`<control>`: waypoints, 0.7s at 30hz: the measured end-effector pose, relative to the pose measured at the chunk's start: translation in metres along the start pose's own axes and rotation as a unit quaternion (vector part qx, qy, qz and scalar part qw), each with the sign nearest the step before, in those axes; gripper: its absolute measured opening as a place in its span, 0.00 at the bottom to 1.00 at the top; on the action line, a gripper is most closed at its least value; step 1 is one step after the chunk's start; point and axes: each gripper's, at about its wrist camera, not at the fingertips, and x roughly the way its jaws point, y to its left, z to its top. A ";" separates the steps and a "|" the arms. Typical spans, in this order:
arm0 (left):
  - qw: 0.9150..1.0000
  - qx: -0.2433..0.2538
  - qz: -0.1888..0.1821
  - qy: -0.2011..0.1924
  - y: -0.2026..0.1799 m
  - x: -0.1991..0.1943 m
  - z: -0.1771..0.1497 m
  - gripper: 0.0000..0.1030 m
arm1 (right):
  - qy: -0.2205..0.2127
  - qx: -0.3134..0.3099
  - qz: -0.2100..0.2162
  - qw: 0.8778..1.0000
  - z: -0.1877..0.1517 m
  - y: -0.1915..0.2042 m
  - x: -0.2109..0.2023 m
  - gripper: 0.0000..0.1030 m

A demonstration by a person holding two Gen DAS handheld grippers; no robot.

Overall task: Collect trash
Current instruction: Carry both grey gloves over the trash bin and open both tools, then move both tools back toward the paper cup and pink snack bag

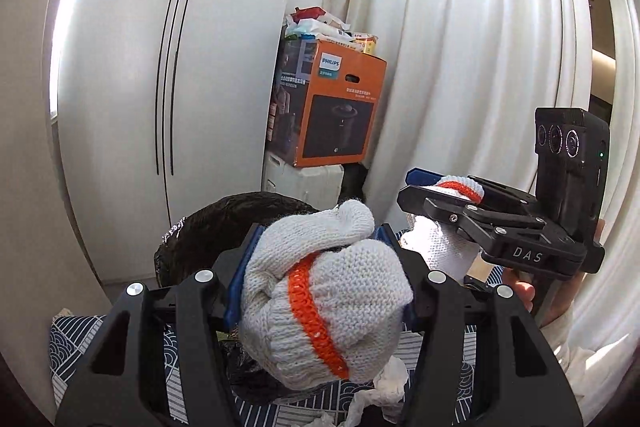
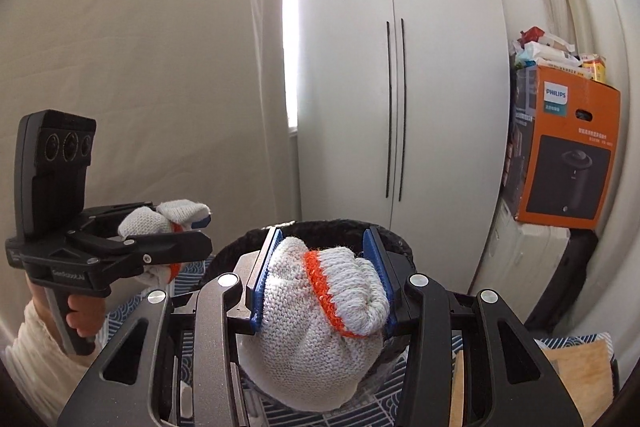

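Left hand-held gripper (image 1: 320,263) clamped on a balled knit glove (image 1: 324,303); right hand-held gripper (image 2: 320,279) clamped on a second glove (image 2: 320,311), orange cuff band running across the pads; bin (image 2: 394,241) with black liner sits just beyond both, at 12 o'clock from the right gripper, about 11 o'clock from the left; both about equally near, judged ready to drop; crumpled tissue (image 1: 390,383) lies below at 6 o'clock.

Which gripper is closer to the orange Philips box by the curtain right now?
Right. The orange box stands ahead, to the right of the right gripper; the left gripper is on its other side, farther off.
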 end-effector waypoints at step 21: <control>0.997 0.007 0.074 -0.012 0.034 0.013 -0.028 0.94 | 0.014 0.048 -0.040 0.998 -0.012 -0.030 0.042 0.86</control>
